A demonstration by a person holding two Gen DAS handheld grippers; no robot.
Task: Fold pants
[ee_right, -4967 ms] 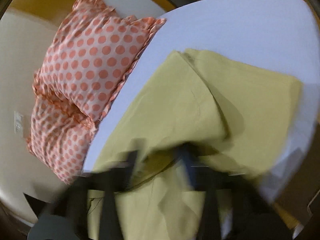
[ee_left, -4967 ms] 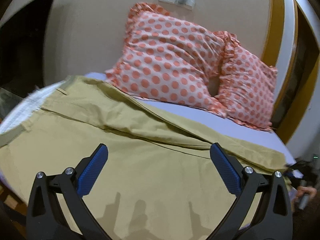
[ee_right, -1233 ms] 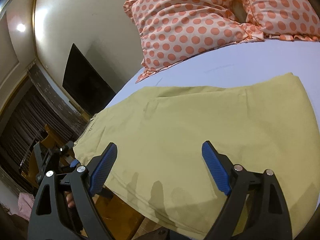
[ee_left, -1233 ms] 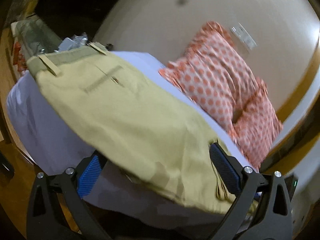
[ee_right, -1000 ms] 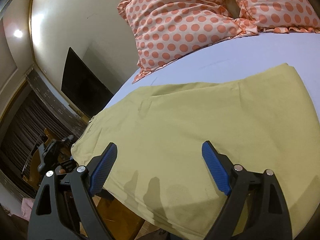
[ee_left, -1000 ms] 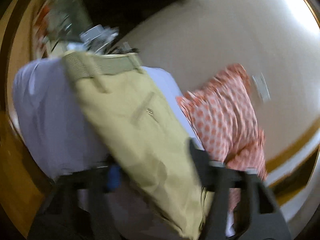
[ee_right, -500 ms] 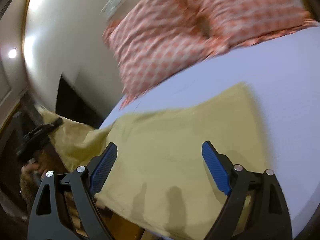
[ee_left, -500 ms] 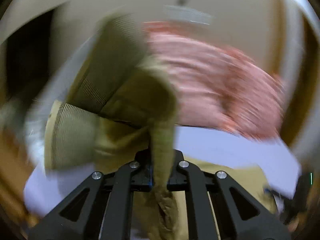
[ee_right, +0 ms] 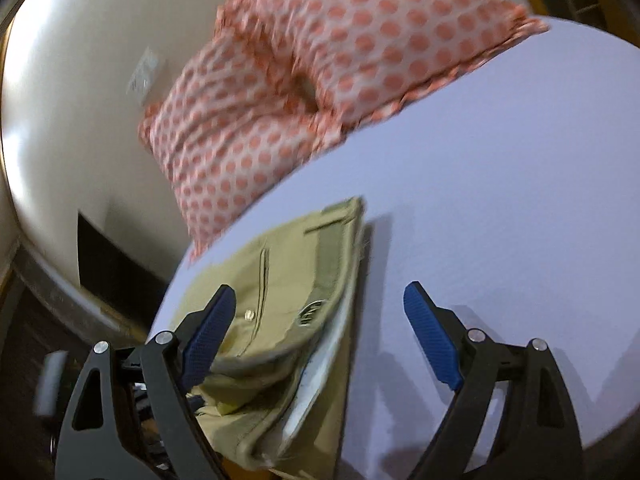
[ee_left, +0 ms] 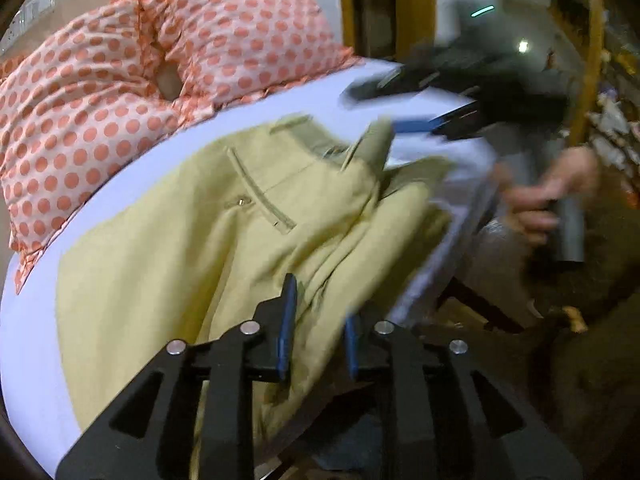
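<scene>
The place is a bedroom in a home. A bed (ee_right: pixel 500 200) with a pale lilac sheet stands against a cream wall (ee_right: pixel 80 80), two pillows (ee_left: pixel 120 80) with orange dots lean at its head, and a white socket plate (ee_right: pixel 143 76) sits on the wall.

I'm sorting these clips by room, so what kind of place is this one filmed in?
Most likely a bedroom. Khaki pants lie on a bed with a pale lavender sheet, and two orange polka-dot pillows lean against the wall at its head.
</scene>
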